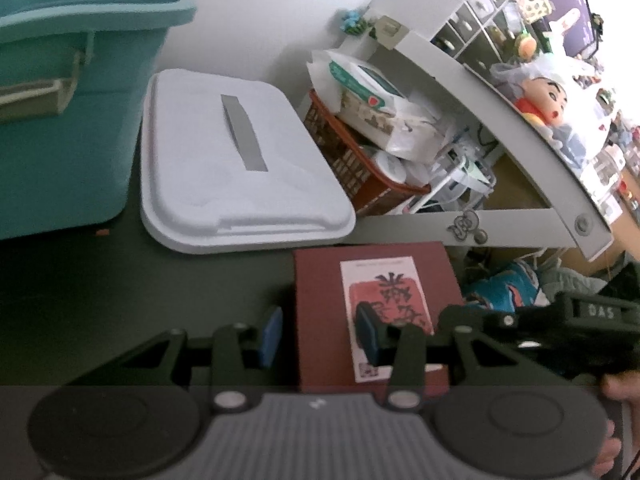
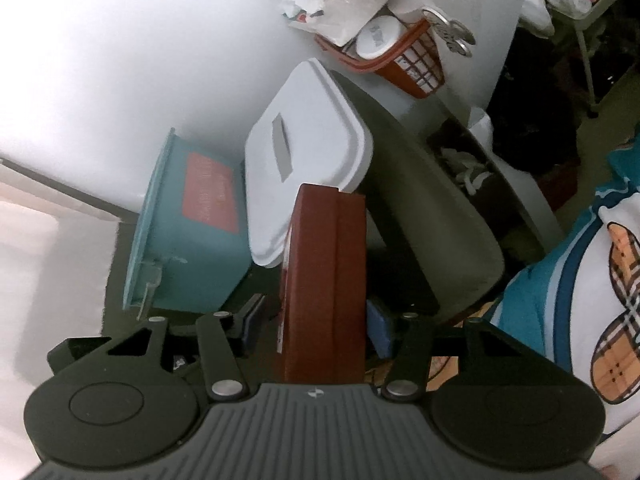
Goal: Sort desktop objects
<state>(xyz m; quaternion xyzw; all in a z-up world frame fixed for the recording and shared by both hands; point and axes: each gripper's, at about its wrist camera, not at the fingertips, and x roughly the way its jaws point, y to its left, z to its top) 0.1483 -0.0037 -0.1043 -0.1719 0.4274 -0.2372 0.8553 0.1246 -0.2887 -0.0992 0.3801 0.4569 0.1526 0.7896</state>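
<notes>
A red-brown box [image 1: 320, 300] with a white and red label lies at the near middle of the dark desk mat [image 1: 120, 280]. My left gripper [image 1: 320, 336] hovers over the box's left edge. It stands open, with one blue pad [image 1: 272, 336] left of the box and the other above the label. In the right wrist view the same box [image 2: 332, 280] is seen edge-on between the pads of my right gripper [image 2: 316, 332], which is rolled on its side and shut across the box's thickness. The right gripper's black linkage [image 1: 520, 320] reaches the box from the right.
Behind the box sit a white lidded container [image 1: 240, 168] with a grey slot and a teal bin [image 1: 60, 120]. A red basket [image 1: 352, 176] full of packets stands under a white shelf [image 1: 500, 120] of toys. A person's patterned shirt [image 2: 580, 280] is at the right.
</notes>
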